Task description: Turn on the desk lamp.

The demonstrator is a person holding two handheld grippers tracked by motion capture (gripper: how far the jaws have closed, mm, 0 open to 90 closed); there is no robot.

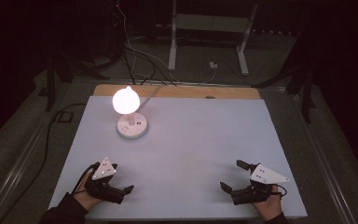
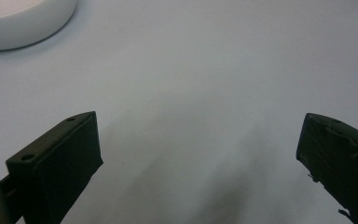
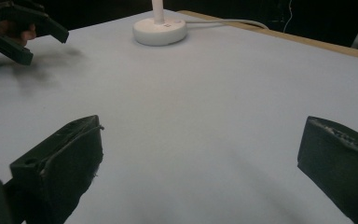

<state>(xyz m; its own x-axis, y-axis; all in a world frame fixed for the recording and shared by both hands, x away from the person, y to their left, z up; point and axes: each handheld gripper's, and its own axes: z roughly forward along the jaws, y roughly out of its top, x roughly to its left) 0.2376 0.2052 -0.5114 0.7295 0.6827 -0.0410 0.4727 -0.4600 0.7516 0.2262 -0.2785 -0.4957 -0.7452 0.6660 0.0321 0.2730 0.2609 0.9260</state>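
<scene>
The lamp is standing lit on the far left part of the surface, its round white base flat on the pale sheet and its glowing globe rising on a short upright stem, so its long axis is running vertically. Both claws are sitting at the near edge, well apart from it. The left claw is lying almost straight below the lamp in the high view, so the lamp is lying ahead of it and slightly to its right; in the left gripper view the base is showing at the upper left corner. The right claw is farther off, with the lamp lying forward and far across to its left; in the right gripper view the base is appearing beyond bare sheet. The left hand is likely the nearer one for any reach. Both claws are spread wide, pinching nothing.

The surface is wearing a light bluish-grey cover with a wooden edge showing at the back. The room is dark around it, with cables trailing on the floor and a white table frame standing behind
</scene>
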